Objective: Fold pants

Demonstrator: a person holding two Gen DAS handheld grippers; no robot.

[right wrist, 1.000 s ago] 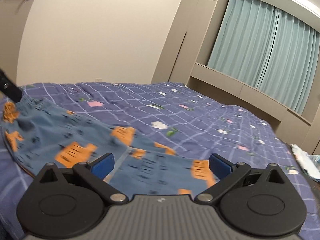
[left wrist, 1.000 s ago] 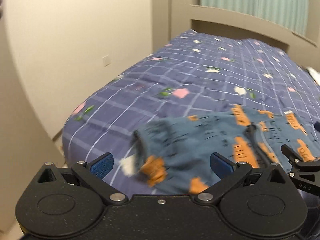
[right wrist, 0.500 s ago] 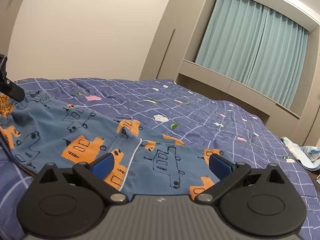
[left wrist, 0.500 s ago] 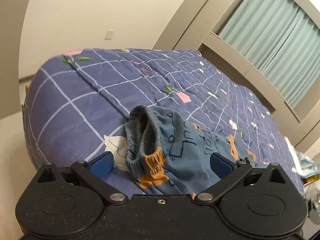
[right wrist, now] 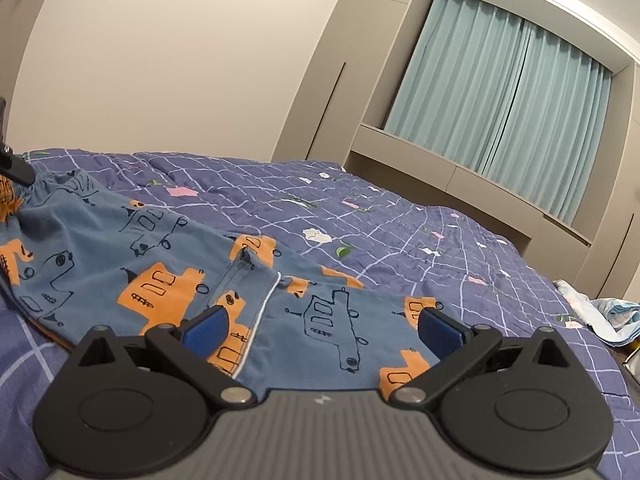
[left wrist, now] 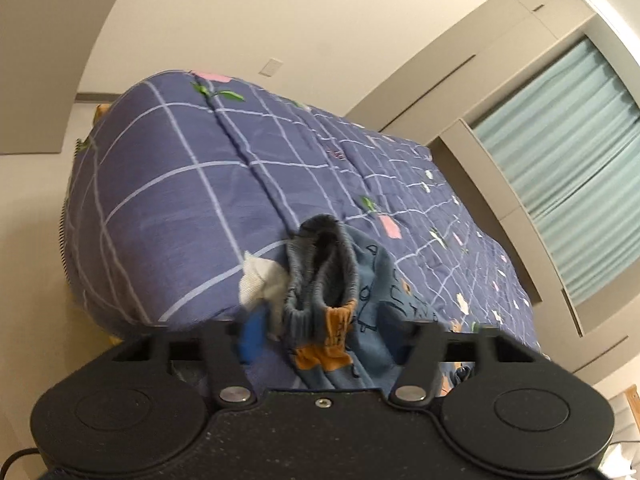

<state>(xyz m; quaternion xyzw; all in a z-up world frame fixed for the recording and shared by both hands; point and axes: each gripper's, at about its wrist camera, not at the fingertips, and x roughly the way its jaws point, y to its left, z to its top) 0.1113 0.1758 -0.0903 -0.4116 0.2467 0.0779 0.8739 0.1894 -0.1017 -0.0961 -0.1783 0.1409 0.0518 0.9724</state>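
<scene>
Pants (right wrist: 168,264) lie spread on the bed (right wrist: 400,216), blue knit with orange vehicle print, waist end toward the left side and legs running toward the right. Left gripper (left wrist: 332,336) sits at the elastic waistband (left wrist: 324,268), which bunches up and gapes open between its jaws; one blue pad (left wrist: 251,332) shows, blurred, the other is hidden behind cloth, so I cannot tell whether the jaws have closed on the band or only straddle it. Right gripper (right wrist: 320,328) hovers low over the leg section, jaws spread wide, holding nothing, cloth visible between the pads. Judgement on handling: light, limp fabric, no stiffness, will drape and sag from any single pinch point and drag across the quilt rather than slide cleanly (quilt surface looks soft and may ripple with it). Gathered waistband is the thickest, surest purchase; hems or the side seam (right wrist: 256,320) with white piping suit the right side. Pinch both layers together, else the fold goes skew. A white tag (left wrist: 260,280) lies beside the waistband. Task looks early: no fold visible yet.
</scene>
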